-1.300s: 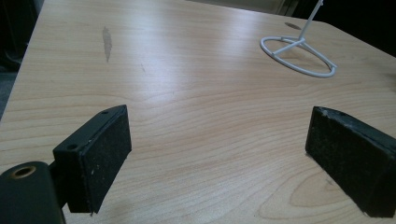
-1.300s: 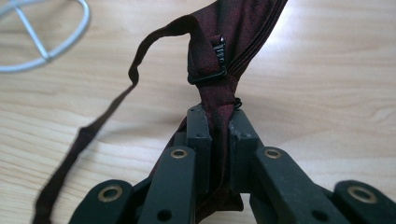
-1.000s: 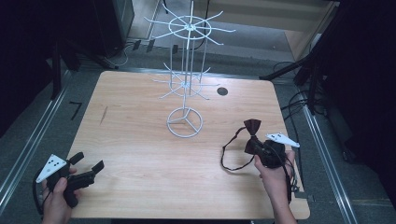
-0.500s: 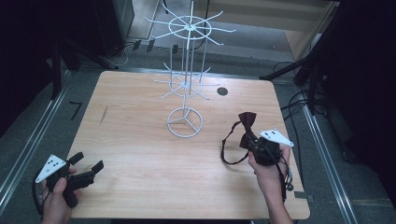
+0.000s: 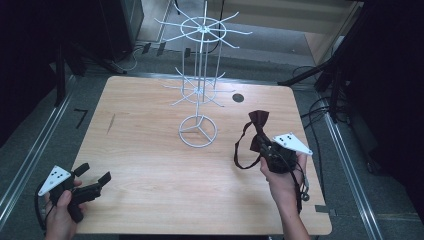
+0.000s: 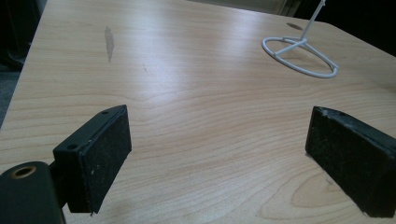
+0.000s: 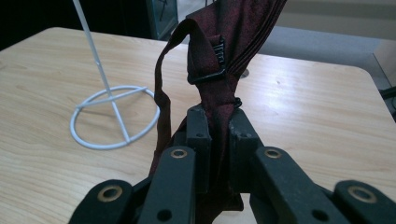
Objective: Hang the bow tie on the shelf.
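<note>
The bow tie (image 5: 257, 131) looks light, soft and floppy (its strap (image 5: 240, 150) dangles in a loop); best gripped at the knot, where the cloth bunches thick; dark maroon, faintly sheened, with a black clasp; it hangs above the table (image 5: 150, 130), right of the rack (image 5: 198, 131), clamped in the right gripper (image 5: 266, 151); left gripper (image 5: 92, 176) jaws apart, empty.

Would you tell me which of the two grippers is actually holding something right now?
The right gripper: its jaws are clamped on the dark red bow tie. The left gripper stands open over bare table.
</note>
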Action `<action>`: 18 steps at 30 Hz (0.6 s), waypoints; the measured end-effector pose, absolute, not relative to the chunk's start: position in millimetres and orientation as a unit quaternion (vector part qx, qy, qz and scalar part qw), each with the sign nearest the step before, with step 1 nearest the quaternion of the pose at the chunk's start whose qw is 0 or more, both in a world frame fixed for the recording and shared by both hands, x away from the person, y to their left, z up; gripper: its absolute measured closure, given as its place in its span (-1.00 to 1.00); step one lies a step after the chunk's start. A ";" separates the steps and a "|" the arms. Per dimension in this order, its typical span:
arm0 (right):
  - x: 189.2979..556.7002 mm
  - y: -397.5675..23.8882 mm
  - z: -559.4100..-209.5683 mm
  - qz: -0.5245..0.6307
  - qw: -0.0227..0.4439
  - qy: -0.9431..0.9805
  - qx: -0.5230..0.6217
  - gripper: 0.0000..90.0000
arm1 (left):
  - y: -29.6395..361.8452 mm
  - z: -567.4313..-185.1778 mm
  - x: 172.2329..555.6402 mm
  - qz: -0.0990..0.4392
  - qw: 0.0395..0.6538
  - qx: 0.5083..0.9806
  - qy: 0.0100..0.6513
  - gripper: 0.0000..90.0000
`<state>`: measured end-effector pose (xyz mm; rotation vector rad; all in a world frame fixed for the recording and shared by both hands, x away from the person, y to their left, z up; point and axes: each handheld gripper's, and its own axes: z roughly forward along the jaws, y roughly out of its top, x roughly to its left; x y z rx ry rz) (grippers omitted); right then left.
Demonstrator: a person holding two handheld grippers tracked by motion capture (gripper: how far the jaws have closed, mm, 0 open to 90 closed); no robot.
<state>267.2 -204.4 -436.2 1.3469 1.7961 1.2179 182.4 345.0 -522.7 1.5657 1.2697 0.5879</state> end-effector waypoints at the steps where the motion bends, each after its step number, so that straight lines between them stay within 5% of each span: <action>1: 267.4 -203.0 -435.2 0.460 0.289 0.672 0.503 0.85 | 345.0 -522.7 182.4 0.243 0.498 0.647 0.525 -0.83; 18: 265.5 -180.7 -417.8 0.496 0.286 0.672 0.471 0.85 | 345.0 -522.7 182.3 0.243 0.498 0.647 0.525 -0.83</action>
